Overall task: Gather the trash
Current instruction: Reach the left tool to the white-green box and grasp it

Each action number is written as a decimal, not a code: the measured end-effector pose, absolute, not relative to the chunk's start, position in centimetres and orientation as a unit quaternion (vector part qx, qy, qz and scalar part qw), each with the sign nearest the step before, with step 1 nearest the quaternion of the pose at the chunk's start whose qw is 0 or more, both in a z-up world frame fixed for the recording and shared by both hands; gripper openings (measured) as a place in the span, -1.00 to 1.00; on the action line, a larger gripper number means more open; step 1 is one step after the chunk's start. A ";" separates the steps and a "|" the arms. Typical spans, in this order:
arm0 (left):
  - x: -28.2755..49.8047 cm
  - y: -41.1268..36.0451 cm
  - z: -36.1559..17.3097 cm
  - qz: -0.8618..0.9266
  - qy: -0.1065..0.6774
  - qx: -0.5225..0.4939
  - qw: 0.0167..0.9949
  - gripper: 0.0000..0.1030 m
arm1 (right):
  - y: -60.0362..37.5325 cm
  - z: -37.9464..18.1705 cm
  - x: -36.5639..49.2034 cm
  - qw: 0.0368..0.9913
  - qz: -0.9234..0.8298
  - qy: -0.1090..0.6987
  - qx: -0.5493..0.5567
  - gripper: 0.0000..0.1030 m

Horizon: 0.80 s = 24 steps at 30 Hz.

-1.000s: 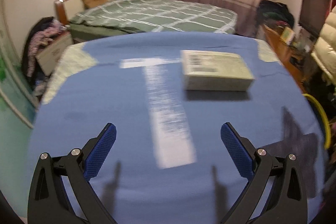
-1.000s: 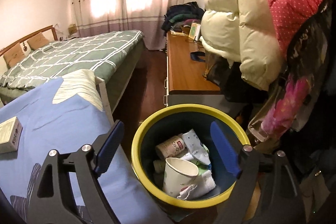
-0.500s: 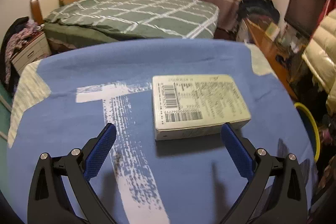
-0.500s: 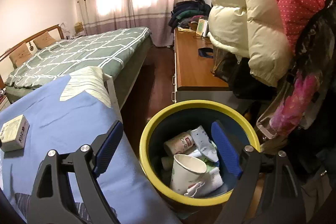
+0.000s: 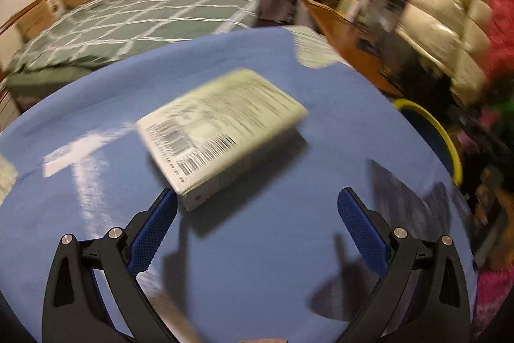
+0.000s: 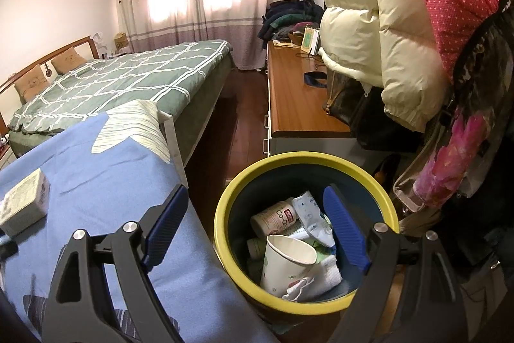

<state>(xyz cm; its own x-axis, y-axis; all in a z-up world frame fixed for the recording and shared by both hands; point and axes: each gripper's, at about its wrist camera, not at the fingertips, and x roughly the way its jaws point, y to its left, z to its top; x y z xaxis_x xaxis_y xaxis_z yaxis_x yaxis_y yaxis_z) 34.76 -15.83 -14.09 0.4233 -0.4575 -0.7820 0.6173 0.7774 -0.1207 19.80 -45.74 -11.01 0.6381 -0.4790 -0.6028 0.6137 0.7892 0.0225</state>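
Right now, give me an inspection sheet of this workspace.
Surface: blue cloth, bare in front of the fingers.
Job's things: white box lying flat on the cloth; yellow-rimmed bin beside it, holding a paper cup, bottle and wrappers.
Clutter: nothing seen on the cloth.
Grippers: left gripper open, just short of the box; right gripper open above the bin.
Cables: nothing seen.
Surroundings: green bed, wooden dresser, hanging jackets.

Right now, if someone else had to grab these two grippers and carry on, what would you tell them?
Left gripper: open, empty, aimed at the white box lying on the blue cloth, its near corner beside the left finger.
Right gripper: open, empty, over the yellow-rimmed bin.
Done: a paper cup, bottle and wrappers sit in the bin.
Left: grip the box and drop it in the bin.
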 end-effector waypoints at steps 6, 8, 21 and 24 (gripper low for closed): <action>32.2 -18.1 -12.4 -0.325 0.401 0.129 0.847 0.90 | -45.7 -10.9 19.8 0.900 -0.298 0.297 0.118 0.58; 33.0 -17.8 -11.9 -0.298 0.392 0.132 0.860 0.90 | -45.7 -10.9 19.8 0.900 -0.297 0.297 0.118 0.58; 40.1 -20.3 -13.5 -0.300 0.409 0.207 0.837 0.90 | -45.8 -11.2 19.8 0.898 -0.297 0.301 0.122 0.58; 41.3 -20.4 -14.1 -0.310 0.421 0.210 0.826 0.90 | -45.8 -11.3 19.8 0.898 -0.297 0.301 0.122 0.58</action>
